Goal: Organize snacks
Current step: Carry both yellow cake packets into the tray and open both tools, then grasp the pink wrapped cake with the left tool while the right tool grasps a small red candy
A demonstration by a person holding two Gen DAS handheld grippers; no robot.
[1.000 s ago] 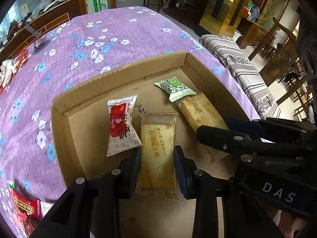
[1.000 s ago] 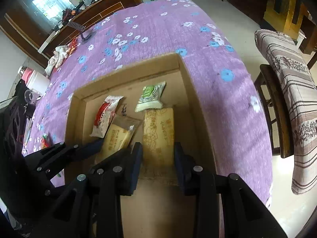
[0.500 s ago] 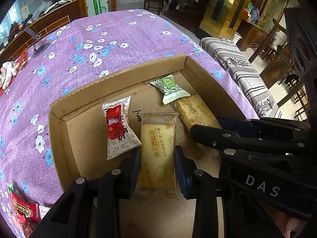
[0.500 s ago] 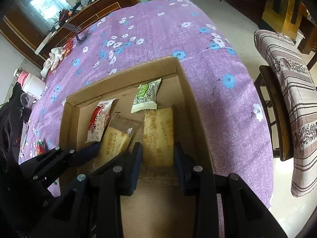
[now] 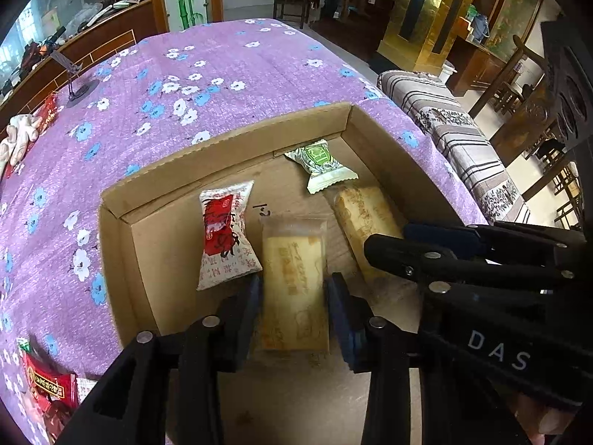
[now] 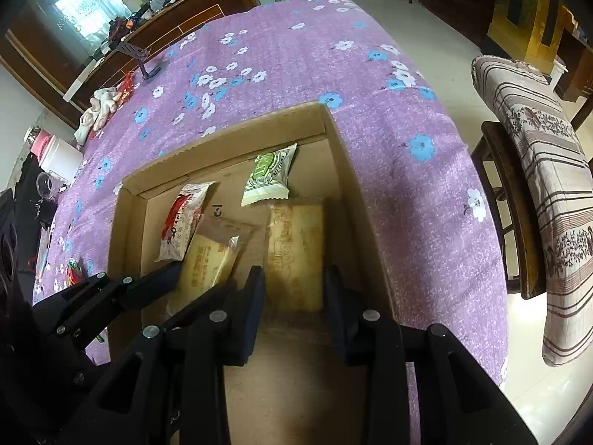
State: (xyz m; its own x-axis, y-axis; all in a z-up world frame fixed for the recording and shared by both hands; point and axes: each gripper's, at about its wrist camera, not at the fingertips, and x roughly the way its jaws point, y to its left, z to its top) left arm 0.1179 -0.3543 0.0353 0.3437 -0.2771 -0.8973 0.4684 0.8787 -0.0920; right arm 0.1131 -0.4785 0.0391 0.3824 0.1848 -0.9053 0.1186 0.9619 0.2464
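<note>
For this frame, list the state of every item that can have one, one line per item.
cardboard box: open-topped, on the purple tablecloth.
red-and-white packet: sealed, flat in the box.
green packet: sealed, by the far wall.
pale biscuit pack: between the left gripper pads; jaws opening.
tan biscuit pack: between the right gripper fingers; contact unclear.

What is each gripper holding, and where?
Left gripper, jaws opening, flanks pale-yellow biscuit packet at its long sides; right gripper likewise flanks tan biscuit packet; hold unclear.
</note>
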